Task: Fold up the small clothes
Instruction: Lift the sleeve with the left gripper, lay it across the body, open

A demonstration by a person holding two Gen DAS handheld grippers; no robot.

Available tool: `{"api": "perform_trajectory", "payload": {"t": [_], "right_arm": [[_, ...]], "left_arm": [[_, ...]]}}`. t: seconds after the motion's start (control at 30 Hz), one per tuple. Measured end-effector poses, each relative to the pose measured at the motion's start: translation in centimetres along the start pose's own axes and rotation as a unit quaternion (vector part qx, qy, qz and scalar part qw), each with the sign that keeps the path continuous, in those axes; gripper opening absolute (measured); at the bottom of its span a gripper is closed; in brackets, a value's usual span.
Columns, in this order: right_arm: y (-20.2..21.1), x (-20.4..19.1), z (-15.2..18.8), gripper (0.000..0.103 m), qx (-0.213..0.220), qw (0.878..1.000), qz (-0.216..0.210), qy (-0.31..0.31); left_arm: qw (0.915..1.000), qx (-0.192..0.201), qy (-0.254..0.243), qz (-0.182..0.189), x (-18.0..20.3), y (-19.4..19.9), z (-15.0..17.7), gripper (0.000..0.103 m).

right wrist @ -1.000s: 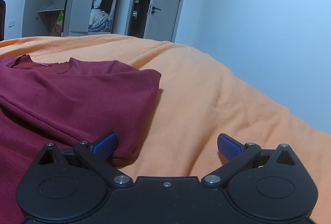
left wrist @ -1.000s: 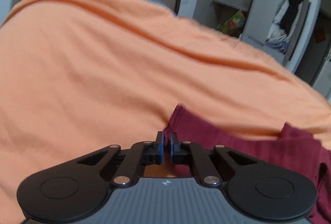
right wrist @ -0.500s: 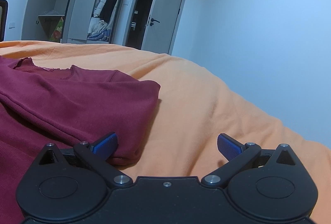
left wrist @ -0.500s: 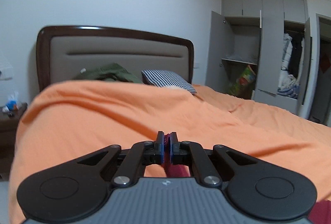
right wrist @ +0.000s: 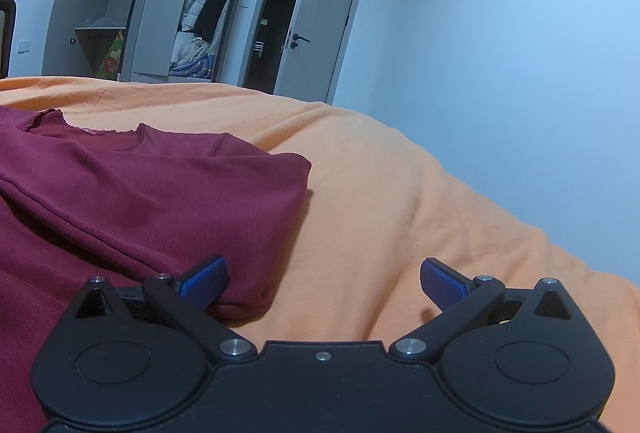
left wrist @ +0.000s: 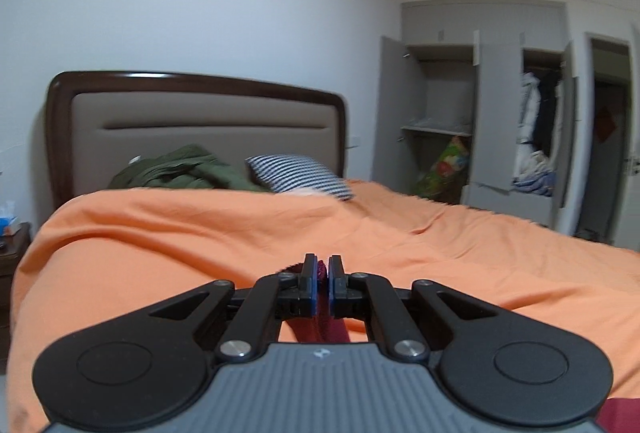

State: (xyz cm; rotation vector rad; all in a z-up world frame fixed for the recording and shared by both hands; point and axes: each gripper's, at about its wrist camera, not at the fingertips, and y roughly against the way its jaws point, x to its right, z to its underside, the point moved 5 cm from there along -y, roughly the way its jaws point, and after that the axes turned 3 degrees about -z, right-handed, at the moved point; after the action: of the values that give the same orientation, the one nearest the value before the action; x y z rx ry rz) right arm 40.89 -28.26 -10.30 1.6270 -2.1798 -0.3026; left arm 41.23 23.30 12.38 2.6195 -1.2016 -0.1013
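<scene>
While the left gripper [left wrist: 322, 269] has its jaws pinched on a bit of the maroon shirt [right wrist: 152, 193], lifted above the orange bed [right wrist: 400, 193], the right gripper [right wrist: 324, 277] rests low with jaws wide apart, one finger [right wrist: 204, 279] touching the shirt's folded edge.

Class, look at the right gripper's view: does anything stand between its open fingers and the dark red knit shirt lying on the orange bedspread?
Nothing visible does. The right gripper is open, its left finger already against the folded edge of the dark red knit shirt; only bare orange bedspread lies between the fingers.
</scene>
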Motion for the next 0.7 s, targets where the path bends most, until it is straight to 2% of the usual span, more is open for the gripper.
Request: {"api": "perform_trajectory", "payload": {"t": [0.17,0.4,0.57,0.7], "right_arm": [[-0.1,0.0,0.0,0.103,0.000,1.000,-0.002,-0.003],[-0.1,0.0,0.1,0.103,0.002,1.000,-0.006,-0.011],[0.2,0.3,0.1,0.103,0.007,1.000,-0.008,-0.018],[0.3,0.6,0.1,0.103,0.012,0.999,-0.011,-0.030]], "left_arm": [[0.9968,0.036,-0.018,0.070,5.1,3.3,-2.0,0.004],[0.9811,0.059,-0.052,0.177,14.5,9.2,-2.8,0.004],[0.9587,0.063,-0.079,0.266,22.2,13.6,-1.1,0.004],[0.9361,0.058,-0.106,0.330,27.9,17.2,1.7,0.004]]}}
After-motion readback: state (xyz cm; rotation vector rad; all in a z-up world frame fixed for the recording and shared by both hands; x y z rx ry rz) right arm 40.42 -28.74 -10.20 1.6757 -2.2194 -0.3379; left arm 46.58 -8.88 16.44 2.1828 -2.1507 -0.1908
